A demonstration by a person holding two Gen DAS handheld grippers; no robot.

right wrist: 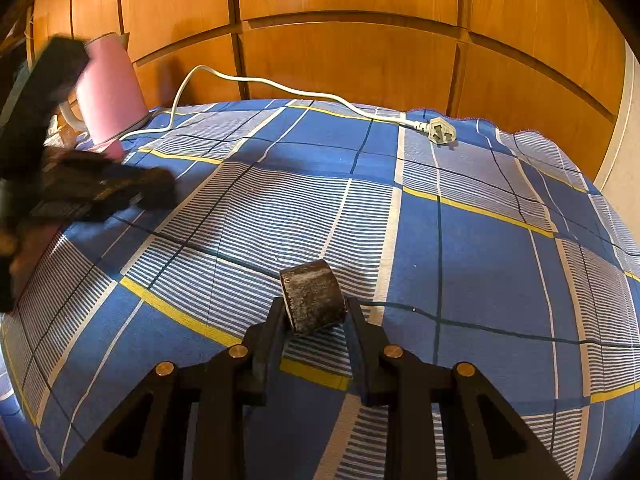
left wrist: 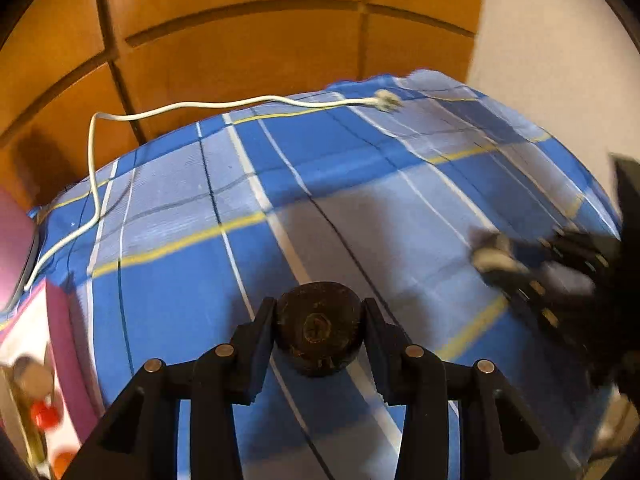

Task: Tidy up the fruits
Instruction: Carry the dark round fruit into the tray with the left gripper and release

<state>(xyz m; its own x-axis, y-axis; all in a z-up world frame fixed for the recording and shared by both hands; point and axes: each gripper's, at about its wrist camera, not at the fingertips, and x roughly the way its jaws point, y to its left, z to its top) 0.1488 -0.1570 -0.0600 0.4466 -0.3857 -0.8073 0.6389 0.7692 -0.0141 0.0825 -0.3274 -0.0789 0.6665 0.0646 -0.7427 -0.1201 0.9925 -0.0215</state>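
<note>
While you hold both claws above the desk with the blue checked cloth (right wrist: 480,264), your left claw (left wrist: 319,322) is closed on a dark round fruit (left wrist: 318,334). Your right claw (right wrist: 314,312) grips a dark, cylinder-shaped piece (right wrist: 312,300). A pink kettle (right wrist: 110,88) stands at the far left, its white cable (right wrist: 280,88) lying across the cloth.

Cloth bedsheet (right wrist: 480,264) matt; wood panelling (right wrist: 344,68) glossy.
</note>
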